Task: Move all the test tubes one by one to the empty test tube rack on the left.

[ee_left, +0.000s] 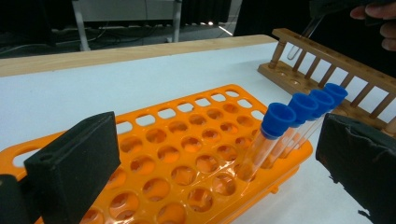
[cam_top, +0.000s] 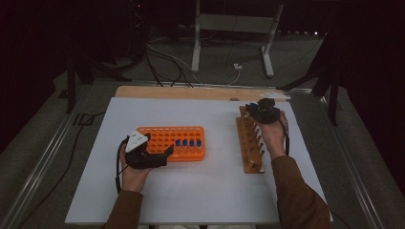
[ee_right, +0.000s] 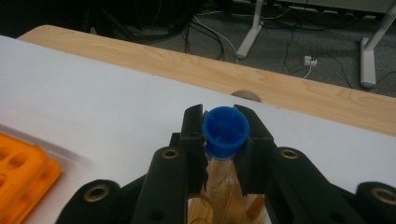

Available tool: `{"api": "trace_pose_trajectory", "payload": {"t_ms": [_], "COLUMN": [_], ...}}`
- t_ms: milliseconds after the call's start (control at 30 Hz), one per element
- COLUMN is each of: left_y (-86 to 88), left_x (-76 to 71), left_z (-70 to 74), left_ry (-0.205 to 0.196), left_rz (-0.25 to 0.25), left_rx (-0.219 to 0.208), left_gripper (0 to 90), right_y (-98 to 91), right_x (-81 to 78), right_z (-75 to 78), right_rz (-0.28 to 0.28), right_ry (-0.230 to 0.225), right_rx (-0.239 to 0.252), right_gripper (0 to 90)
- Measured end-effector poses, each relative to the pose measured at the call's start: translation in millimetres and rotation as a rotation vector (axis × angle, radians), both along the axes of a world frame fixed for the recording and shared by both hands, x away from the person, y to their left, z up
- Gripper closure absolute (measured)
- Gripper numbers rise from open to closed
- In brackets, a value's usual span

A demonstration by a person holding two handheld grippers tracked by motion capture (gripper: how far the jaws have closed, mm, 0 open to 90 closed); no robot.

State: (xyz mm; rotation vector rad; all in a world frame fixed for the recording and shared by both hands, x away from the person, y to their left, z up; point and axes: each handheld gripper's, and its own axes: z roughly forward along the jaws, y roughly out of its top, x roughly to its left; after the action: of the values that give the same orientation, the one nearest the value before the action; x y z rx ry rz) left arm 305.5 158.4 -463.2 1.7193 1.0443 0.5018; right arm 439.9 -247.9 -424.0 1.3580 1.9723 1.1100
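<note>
My left gripper (cam_top: 160,155) rests low at the near end of the orange rack (cam_top: 165,136), its jaws spread wide with nothing between them. In the left gripper view the two black pads stand either side of the rack's near corner, one over its holes, one just off its right edge, touching neither rack nor tubes. Four blue-capped tubes (ee_left: 303,114) stand in a row along that right edge, leaning slightly, with rows of empty holes to their left.

The white worktop (cam_top: 210,186) lies bare between me and the rack, and bare again in the wide strip between the orange rack and the wooden rack (cam_top: 249,143), so both hands have room to swing there. The wooden rack runs away from me close to the worktop's right edge, leaving little margin on that side.

My right gripper (cam_top: 262,110) is over the far end of the wooden rack, jaws pinching a blue-capped tube (ee_right: 226,126) just under its cap. In the right gripper view the clear glass hangs down toward the wood below; whether its tip is in a hole I cannot tell.

Beyond it the white sheet ends, a strip of bare wood (ee_right: 299,88) follows, then the edge, and the floor with cables (cam_top: 167,59) and a grey stand (cam_top: 229,24).
</note>
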Motion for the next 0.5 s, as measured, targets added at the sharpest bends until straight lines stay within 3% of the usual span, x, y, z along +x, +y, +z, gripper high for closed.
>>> {"api": "trace_pose_trajectory", "payload": {"t_ms": [300, 500], "left_y": [-2.0, -6.1], "left_x": [0.4, -1.9], "left_z": [1.6, 8.7], "left_ry": [0.006, -0.013], "left_rz": [-0.010, -0.024], "left_rx": [-0.016, -0.012], "left_gripper": [0.7, 0.7], "right_y": [-3.0, -4.3], "right_x": [-8.2, -14.5], "right_z": [15.1, 27.7], "right_rz": [0.020, 0.031], "right_ry": [-0.036, -0.061], "right_rx": [-0.007, -0.007], "right_gripper": [75.9, 75.9]}}
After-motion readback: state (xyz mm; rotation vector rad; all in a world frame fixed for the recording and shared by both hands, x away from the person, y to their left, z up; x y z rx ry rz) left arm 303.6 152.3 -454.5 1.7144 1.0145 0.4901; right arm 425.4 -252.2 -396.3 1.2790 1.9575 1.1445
